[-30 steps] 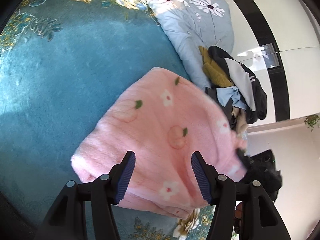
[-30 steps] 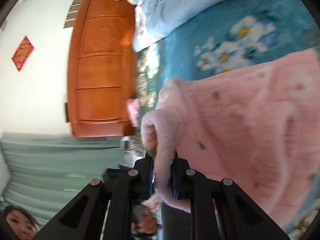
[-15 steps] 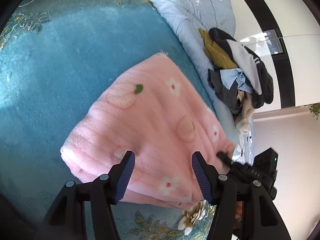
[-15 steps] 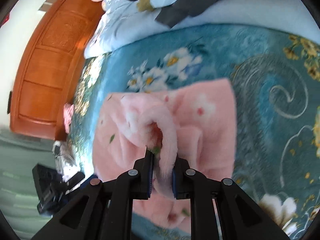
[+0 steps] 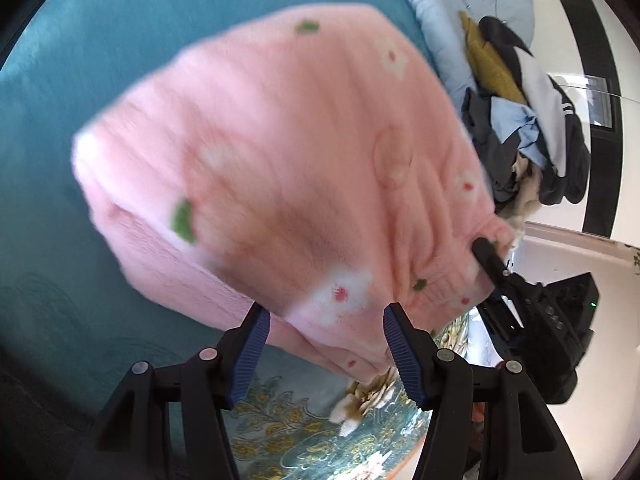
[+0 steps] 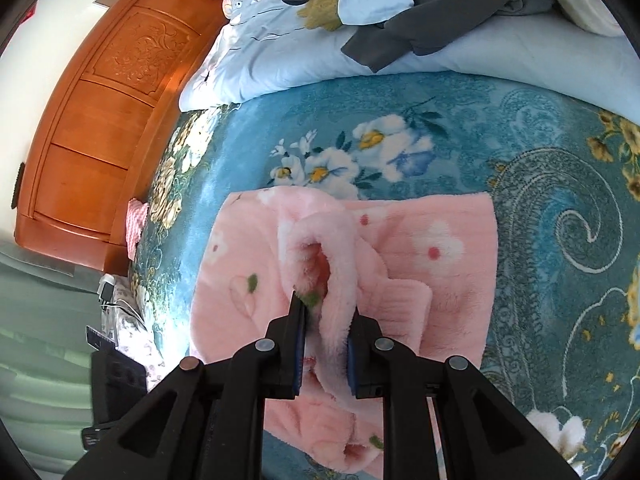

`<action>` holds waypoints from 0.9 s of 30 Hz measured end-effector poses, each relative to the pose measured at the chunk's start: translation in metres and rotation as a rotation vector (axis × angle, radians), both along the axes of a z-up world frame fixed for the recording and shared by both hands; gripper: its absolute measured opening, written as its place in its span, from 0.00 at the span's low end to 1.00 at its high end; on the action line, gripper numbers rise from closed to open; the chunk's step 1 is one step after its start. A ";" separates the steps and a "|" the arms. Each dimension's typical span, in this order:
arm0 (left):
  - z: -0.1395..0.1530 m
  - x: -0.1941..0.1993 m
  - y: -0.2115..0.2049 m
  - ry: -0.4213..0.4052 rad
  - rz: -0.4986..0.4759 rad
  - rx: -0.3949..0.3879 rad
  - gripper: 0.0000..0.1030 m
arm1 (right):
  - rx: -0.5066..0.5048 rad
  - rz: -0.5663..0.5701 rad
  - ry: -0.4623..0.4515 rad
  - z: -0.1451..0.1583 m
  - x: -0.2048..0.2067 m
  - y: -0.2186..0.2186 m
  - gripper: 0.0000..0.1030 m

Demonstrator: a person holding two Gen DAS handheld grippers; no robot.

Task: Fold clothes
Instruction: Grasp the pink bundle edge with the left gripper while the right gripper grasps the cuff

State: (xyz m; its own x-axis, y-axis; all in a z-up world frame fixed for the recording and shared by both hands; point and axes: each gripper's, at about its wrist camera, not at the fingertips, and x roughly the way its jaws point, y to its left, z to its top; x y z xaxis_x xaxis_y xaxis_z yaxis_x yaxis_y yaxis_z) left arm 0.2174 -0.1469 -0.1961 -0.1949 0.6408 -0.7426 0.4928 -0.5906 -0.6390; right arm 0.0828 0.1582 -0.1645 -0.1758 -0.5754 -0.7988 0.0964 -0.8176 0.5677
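Since a second ago the fluffy pink flower-printed garment (image 6: 400, 264) has been lowered onto the teal floral blanket (image 6: 540, 168); a fold is between the opening right gripper (image 6: 325, 344) jaws; the left gripper (image 5: 325, 344) is held apart, empty, over it.

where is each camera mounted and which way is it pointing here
Left wrist: on the left gripper, looking down along its open fingers at the pink garment on the teal blanket; the right gripper shows at the garment's far corner.
Right wrist: on the right gripper, looking down at the garment, a fold of it between the opening fingers; wooden headboard to the left.
Shared: garment, blanket, clothes pile.
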 end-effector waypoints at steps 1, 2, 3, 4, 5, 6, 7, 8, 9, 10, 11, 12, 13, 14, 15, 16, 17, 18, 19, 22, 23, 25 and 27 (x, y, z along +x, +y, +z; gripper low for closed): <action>-0.002 0.000 0.002 -0.004 0.010 0.009 0.60 | -0.001 -0.001 -0.001 0.000 0.000 0.001 0.17; -0.005 0.000 0.004 -0.005 0.025 0.035 0.60 | -0.004 -0.003 -0.004 0.000 0.000 0.002 0.17; -0.007 0.001 0.005 -0.003 0.042 0.061 0.60 | -0.007 -0.005 -0.007 0.000 0.000 0.002 0.18; -0.007 0.002 0.004 0.006 0.061 0.085 0.59 | -0.010 -0.007 -0.010 0.000 -0.001 0.003 0.18; -0.007 0.003 0.004 0.014 0.081 0.109 0.58 | -0.013 -0.007 -0.014 0.000 0.000 0.004 0.18; -0.006 0.003 0.004 0.023 0.098 0.124 0.56 | -0.017 -0.008 -0.016 0.000 -0.001 0.004 0.17; -0.005 0.003 0.003 0.029 0.108 0.120 0.49 | -0.020 -0.008 -0.017 0.000 -0.001 0.004 0.17; -0.005 0.003 0.001 0.033 0.116 0.114 0.37 | -0.024 -0.008 -0.019 0.000 -0.001 0.004 0.17; -0.006 0.003 0.000 0.031 0.124 0.108 0.31 | -0.032 -0.008 -0.021 0.001 -0.001 0.004 0.17; -0.008 0.004 -0.001 0.025 0.132 0.099 0.20 | -0.047 -0.008 -0.026 0.002 -0.001 0.004 0.17; -0.010 0.005 -0.002 0.017 0.139 0.093 0.16 | -0.071 -0.008 -0.033 0.002 -0.002 0.004 0.17; -0.012 0.007 -0.003 0.010 0.146 0.093 0.15 | -0.094 -0.008 -0.040 0.003 -0.002 0.004 0.17; -0.012 0.011 -0.005 0.008 0.156 0.108 0.13 | -0.119 -0.009 -0.047 0.004 -0.003 0.004 0.18; -0.012 0.014 -0.007 0.010 0.164 0.124 0.13 | -0.163 -0.014 -0.058 0.006 -0.004 0.005 0.18; -0.010 0.018 -0.009 0.018 0.170 0.143 0.13 | -0.207 -0.028 -0.063 0.007 -0.004 0.009 0.17; -0.008 0.021 -0.013 0.028 0.175 0.161 0.12 | -0.251 -0.042 -0.069 0.007 -0.004 0.013 0.16; -0.006 0.024 -0.018 0.039 0.179 0.169 0.12 | -0.295 -0.056 -0.074 0.008 -0.005 0.017 0.16; -0.007 0.028 -0.024 0.043 0.184 0.162 0.12 | -0.331 -0.068 -0.079 0.008 -0.005 0.020 0.16; -0.009 0.032 -0.030 0.038 0.194 0.151 0.12 | -0.275 -0.069 -0.085 0.002 -0.006 0.023 0.16; -0.026 0.042 -0.036 -0.019 0.212 0.180 0.12 | -0.102 -0.059 -0.112 -0.019 -0.005 0.029 0.16; -0.030 0.045 -0.035 -0.033 0.212 0.189 0.12 | -0.090 -0.055 -0.122 -0.025 -0.002 0.029 0.16; -0.034 0.047 -0.032 -0.044 0.209 0.197 0.13 | -0.067 -0.047 -0.140 -0.036 0.004 0.030 0.17; -0.034 0.046 -0.030 -0.042 0.206 0.206 0.14 | -0.083 -0.064 -0.114 -0.034 0.008 0.035 0.22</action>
State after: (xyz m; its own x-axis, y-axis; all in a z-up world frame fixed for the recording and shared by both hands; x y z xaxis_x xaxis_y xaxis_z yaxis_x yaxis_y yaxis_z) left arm 0.2639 -0.1769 -0.2300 -0.3083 0.7289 -0.6113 0.6179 -0.3352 -0.7113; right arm 0.0909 0.1929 -0.1987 -0.1252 -0.6308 -0.7657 -0.0232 -0.7697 0.6379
